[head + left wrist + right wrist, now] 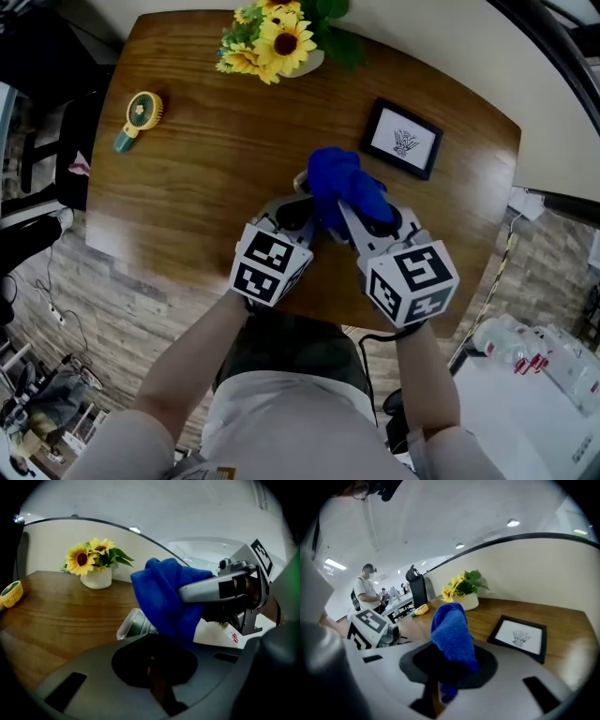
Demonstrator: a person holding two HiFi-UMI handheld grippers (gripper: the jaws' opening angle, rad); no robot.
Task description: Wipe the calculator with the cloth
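Note:
My right gripper (349, 214) is shut on a blue cloth (342, 183), which bunches up past its jaws over the middle of the wooden table (187, 197). In the right gripper view the cloth (451, 630) rises from between the jaws. My left gripper (296, 212) sits close beside it, to the left, and holds the calculator. Only the calculator's pale display end (133, 624) shows in the left gripper view, sticking out from under the cloth (164, 597), which lies on top of it. The rest of the calculator is hidden.
A vase of sunflowers (277, 39) stands at the table's far edge. A small yellow hand fan (141, 114) lies at the far left, and a black picture frame (403, 139) lies to the right beyond the cloth. A person (365, 590) stands far off in the room.

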